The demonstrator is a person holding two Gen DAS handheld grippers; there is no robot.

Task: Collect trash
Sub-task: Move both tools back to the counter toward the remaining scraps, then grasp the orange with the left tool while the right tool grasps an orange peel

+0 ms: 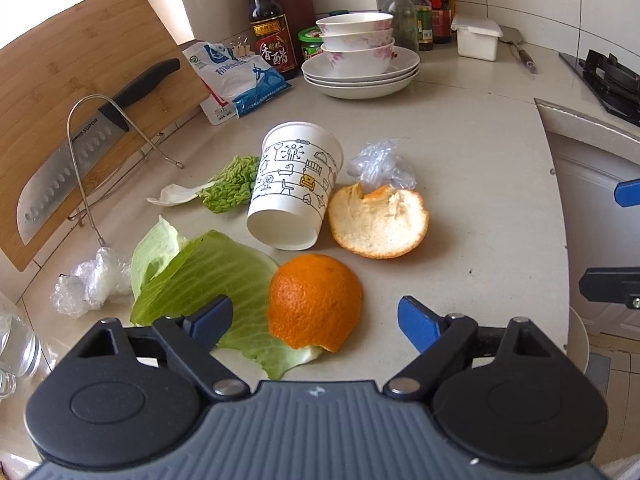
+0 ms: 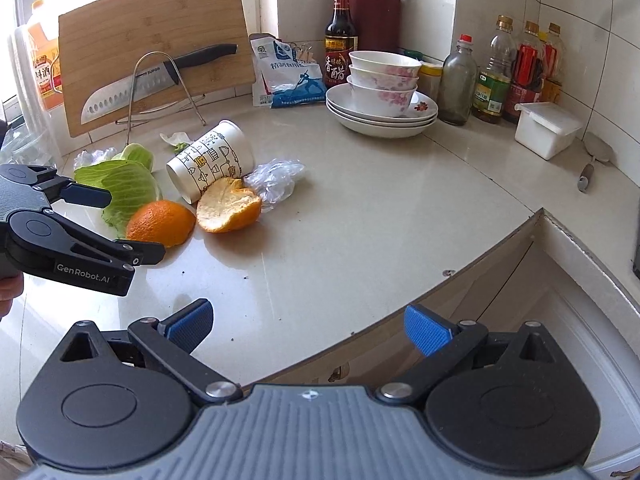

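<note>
Left gripper (image 1: 316, 326) spread wide, nothing held — dome-up orange peel half (image 1: 314, 300) sits right between its fingers, on the cabbage leaf (image 1: 200, 276), so left is the nearer hand. Right gripper (image 2: 308, 326) also wide and empty, over the counter edge, well apart from the pile. Paper cup (image 1: 294, 186) lies tipped, base toward the left gripper; pale stone counter (image 1: 480, 200), free space right of the scraps.

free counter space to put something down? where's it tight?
Bare counter runs between the trash pile and the stacked plates, on to the front edge. Crowded: paper cup, orange peels, cabbage leaf, plastic wrap cluster by the left gripper.
</note>
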